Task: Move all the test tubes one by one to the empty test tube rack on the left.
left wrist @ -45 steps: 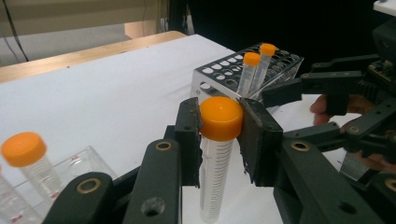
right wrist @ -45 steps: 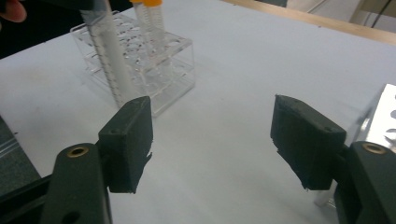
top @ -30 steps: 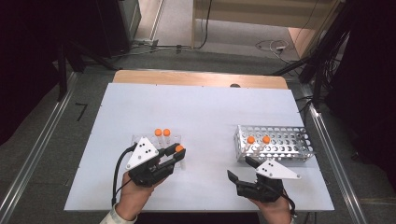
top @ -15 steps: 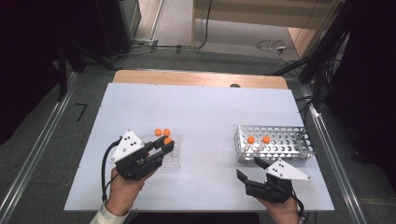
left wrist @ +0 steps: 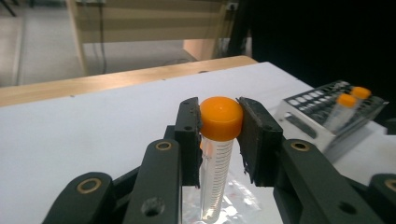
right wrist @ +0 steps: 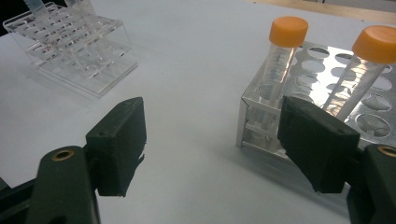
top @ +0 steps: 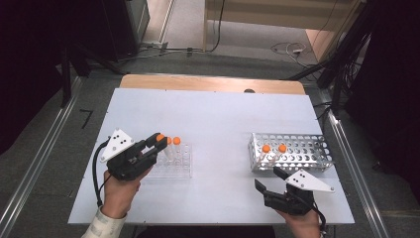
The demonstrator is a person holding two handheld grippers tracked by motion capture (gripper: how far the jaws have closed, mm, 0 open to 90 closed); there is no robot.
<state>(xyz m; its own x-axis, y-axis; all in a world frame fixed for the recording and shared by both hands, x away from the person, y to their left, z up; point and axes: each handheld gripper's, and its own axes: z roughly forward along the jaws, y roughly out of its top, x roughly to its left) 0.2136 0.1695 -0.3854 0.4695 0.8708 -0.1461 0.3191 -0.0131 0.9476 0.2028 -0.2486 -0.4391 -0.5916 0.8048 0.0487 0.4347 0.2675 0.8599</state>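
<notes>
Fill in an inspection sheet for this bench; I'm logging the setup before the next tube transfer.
Surface: white table, a wooden strip along its far edge.
Job's things: clear acrylic rack at left with orange-capped tubes; metal tube rack at right with two orange-capped tubes; one orange-capped graduated tube in the left gripper.
Clutter: nothing seen.
Grippers: left gripper shut on the tube's cap, above the acrylic rack; right gripper open, nothing between the jaws, just in front of the metal rack.
Cables: black cable loops from the left gripper; loose wires on the floor beyond the table.
Surroundings: grey floor, dark equipment on both sides.
</notes>
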